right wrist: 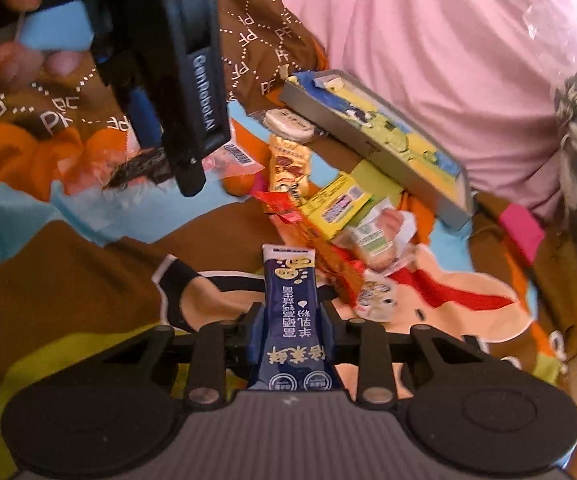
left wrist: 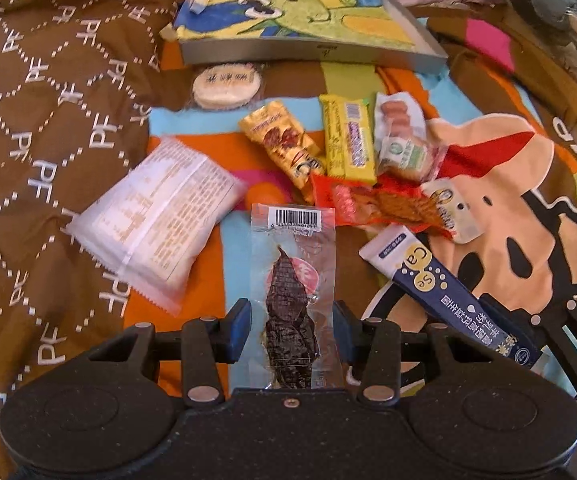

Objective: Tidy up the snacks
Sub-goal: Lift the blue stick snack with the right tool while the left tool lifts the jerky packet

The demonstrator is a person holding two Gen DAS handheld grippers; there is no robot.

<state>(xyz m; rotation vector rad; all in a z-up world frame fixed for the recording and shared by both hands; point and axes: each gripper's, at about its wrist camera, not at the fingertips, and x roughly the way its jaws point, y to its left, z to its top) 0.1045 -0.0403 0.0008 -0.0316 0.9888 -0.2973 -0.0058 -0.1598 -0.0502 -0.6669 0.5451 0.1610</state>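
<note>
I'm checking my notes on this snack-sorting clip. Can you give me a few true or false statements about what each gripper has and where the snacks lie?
1. The right gripper is closed on a navy milk-powder stick. True.
2. The clear dried-fish packet lies between the left gripper's fingers. True.
3. The tin tray is packed with snacks. False: only its cartoon-printed liner shows.
4. The yellow bar lies inside the tray. False: it lies on the blanket in front.
5. A round white rice cracker lies near the tray. True.
</note>
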